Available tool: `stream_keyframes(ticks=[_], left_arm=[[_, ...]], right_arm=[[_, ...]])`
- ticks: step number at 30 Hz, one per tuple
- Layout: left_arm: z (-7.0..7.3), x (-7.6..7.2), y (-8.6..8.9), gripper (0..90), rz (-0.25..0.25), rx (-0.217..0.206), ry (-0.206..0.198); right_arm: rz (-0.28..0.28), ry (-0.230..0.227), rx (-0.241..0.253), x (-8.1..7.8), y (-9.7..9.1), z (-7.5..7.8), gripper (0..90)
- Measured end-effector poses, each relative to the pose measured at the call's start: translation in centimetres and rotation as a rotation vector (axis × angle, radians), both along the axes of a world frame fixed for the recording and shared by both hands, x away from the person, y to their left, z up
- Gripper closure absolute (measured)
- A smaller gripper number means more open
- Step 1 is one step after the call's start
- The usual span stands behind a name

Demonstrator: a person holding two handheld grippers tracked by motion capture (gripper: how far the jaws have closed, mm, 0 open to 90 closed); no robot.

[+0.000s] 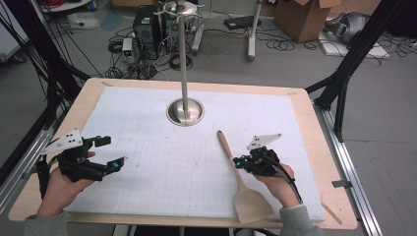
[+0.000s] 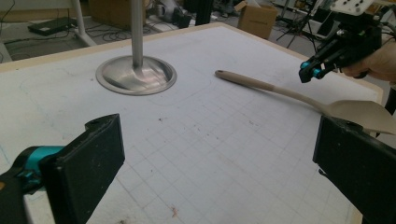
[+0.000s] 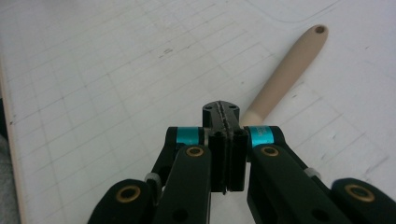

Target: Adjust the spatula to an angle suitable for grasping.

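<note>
A beige spatula (image 1: 244, 191) lies flat on the white gridded mat (image 1: 167, 162), handle pointing to the far side and blade near the front edge. My right gripper (image 1: 237, 162) hovers just right of its handle, and its jaws are pressed together with nothing between them. In the right gripper view the shut tips (image 3: 222, 109) sit above the handle (image 3: 289, 70), which runs off to the upper right. My left gripper (image 1: 112, 152) is at the left of the mat, jaws wide apart and empty. The left gripper view (image 2: 219, 168) looks across the mat at the spatula (image 2: 280, 91) and the right gripper (image 2: 310, 71).
A metal stand with a round dished base (image 1: 185, 112) and a tall pole (image 1: 183, 59) rises from the far middle of the mat. The wooden table edge (image 1: 339, 196) frames the mat. Cables, a computer tower and cardboard boxes lie on the floor beyond.
</note>
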State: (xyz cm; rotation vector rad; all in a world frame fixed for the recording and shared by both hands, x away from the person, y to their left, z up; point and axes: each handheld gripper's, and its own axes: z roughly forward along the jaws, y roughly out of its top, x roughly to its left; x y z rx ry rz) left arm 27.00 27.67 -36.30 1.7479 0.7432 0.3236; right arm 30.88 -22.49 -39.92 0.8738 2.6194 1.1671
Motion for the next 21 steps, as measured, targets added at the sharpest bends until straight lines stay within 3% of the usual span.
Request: stream_keyframes(ticks=[4,8,16,21], left_arm=[[-0.1,0.3,-0.4,2.5,-0.008,0.003,0.005],[-0.1,0.5,-0.8,2.5,-0.018,0.004,0.005],[-0.2,0.8,-0.9,2.5,-0.024,0.001,0.008],[-0.2,0.9,-1.0,2.5,-0.023,0.007,0.008]], right_arm=[[0.012,0.017,-0.014,-1.0,0.1,-0.6,90.0],[0.044,0.037,-0.062,-1.7,0.5,-1.9,90.0],[0.077,0.056,-0.088,-2.6,1.1,-2.5,90.0],[0.123,0.067,-0.162,-3.3,1.8,-2.8,90.0]])
